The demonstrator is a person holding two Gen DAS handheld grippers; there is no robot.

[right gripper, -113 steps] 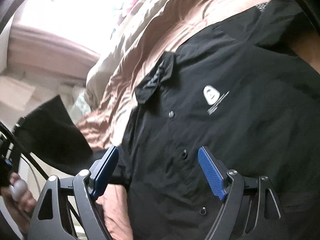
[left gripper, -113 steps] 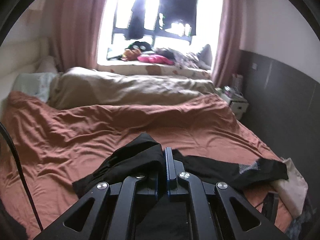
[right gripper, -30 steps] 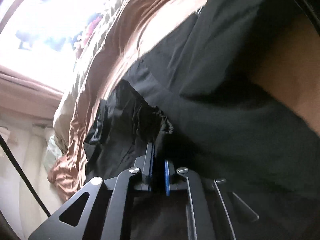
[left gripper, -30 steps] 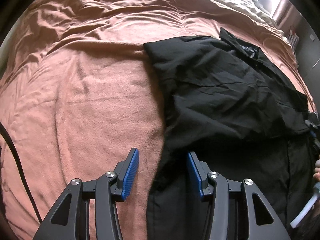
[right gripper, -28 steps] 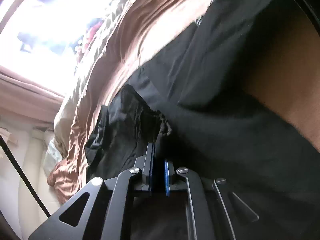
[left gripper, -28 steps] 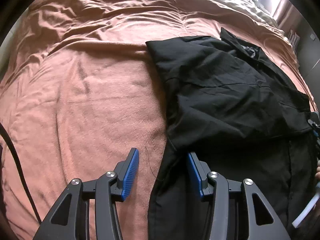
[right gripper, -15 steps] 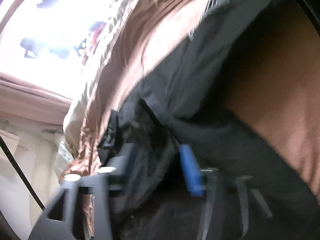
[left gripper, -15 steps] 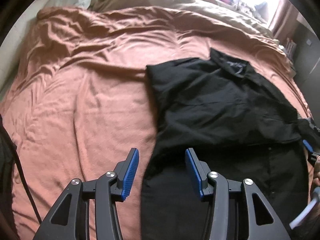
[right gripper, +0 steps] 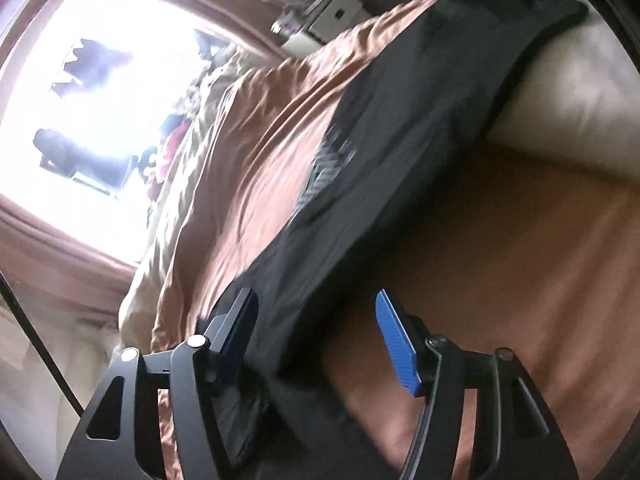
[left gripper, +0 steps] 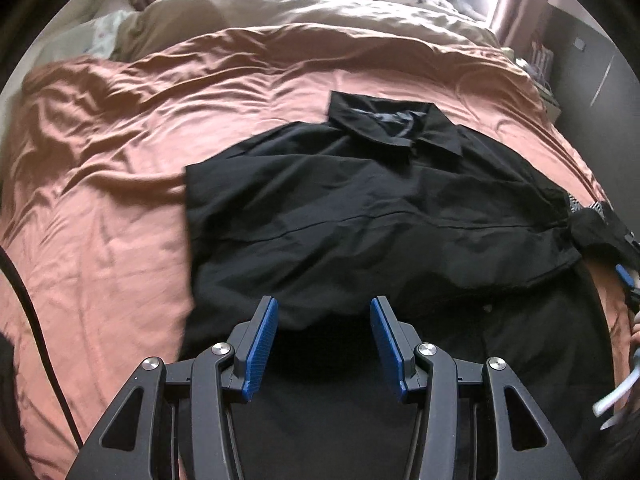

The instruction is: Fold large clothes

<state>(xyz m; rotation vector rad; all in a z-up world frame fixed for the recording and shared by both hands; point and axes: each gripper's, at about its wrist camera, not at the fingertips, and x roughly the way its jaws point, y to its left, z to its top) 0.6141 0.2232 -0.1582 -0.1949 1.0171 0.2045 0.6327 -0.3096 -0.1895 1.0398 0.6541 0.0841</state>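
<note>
A black shirt [left gripper: 360, 208] lies spread on the rust-coloured bedspread [left gripper: 120, 200], collar [left gripper: 392, 128] at the far end and one side folded over its body. My left gripper [left gripper: 323, 304] hangs open above the shirt's lower part, holding nothing. In the right wrist view the shirt's black sleeve [right gripper: 400, 152] runs diagonally across the bedspread. My right gripper [right gripper: 316, 300] straddles it with its jaws apart and closing; the cloth lies between the pads, and they do not press on it. One blue pad of the right gripper [left gripper: 623, 274] shows at the right edge of the left wrist view.
A beige duvet [left gripper: 320, 12] lies across the far side of the bed below a bright window [right gripper: 100, 80]. A white nightstand [right gripper: 332, 16] stands past the bed's corner. A pale cushion [right gripper: 568, 96] sits beside the sleeve end. A black cable [left gripper: 36, 320] hangs at the left.
My right gripper has let go of the bunched black cloth, opened and slid along the sleeve. My left gripper has drawn back and risen, so the whole shirt now shows.
</note>
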